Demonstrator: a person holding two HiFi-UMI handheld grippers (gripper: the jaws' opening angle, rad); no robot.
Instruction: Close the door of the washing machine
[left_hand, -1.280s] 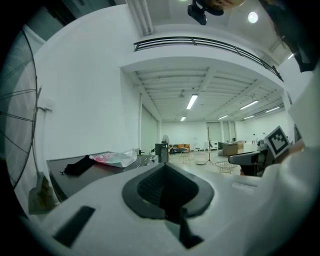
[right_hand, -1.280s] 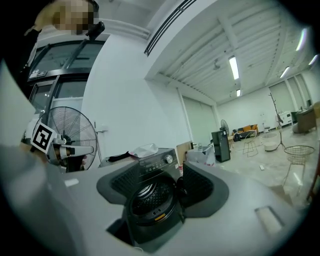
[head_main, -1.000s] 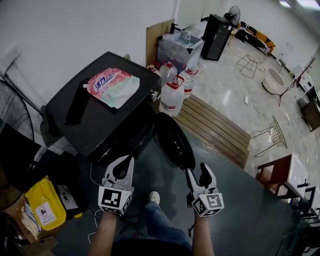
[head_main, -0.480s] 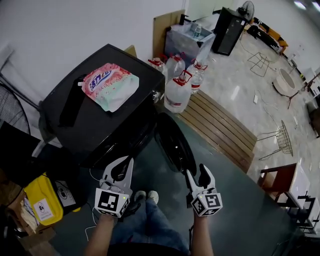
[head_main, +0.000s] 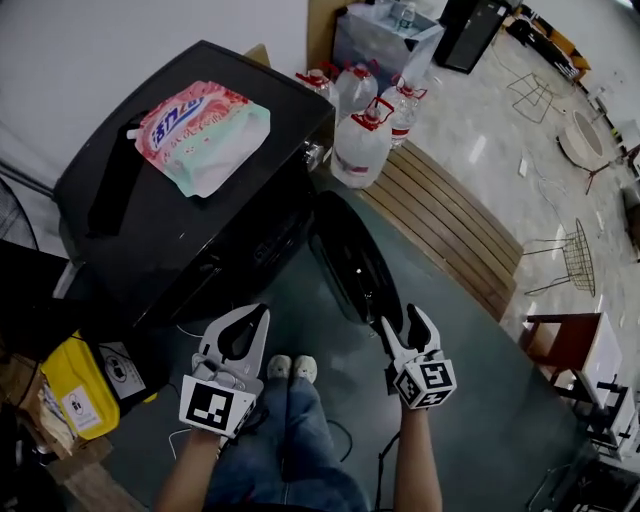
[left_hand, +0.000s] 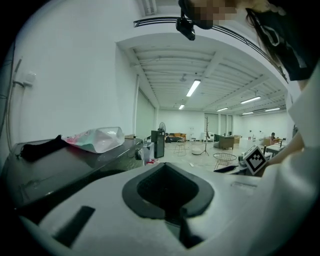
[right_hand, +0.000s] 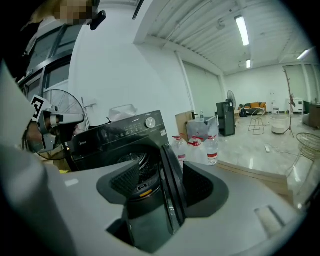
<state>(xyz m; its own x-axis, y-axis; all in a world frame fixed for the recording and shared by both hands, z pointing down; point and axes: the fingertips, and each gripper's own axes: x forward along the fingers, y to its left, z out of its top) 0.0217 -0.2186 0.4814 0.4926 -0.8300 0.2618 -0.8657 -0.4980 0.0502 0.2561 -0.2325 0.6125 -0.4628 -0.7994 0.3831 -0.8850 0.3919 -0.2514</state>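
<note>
Black and round, the door (head_main: 350, 262) of the boxy black front-loading washing machine (head_main: 215, 245) stood open. It swung out from the machine's front, with its free edge toward us. In the right gripper view we saw the door (right_hand: 168, 167) edge-on beside the dark drum opening. It lined up with the gap between that tool's jaws.

Our right gripper (head_main: 400, 316) hovered just beside the door's near rim, its jaws parted. We could not tell whether either jaw touched the rim. Our left gripper (head_main: 261, 312) hung near the machine's lower front, well apart from the door. Its jaws were pressed together with nothing between them.

On the machine's flat top lay a pink-and-white plastic detergent pouch (head_main: 203, 132). A long black cloth (head_main: 112, 188) lay just beside it. Past the machine's far corner stood several clear water bottles with red handles (head_main: 362, 140). They were next to a low slatted wooden platform (head_main: 445, 235).

A yellow plastic container (head_main: 72, 385) sat at our left, and our pale shoes (head_main: 292, 368) rested on the dark grey-green floor (head_main: 480, 410).
</note>
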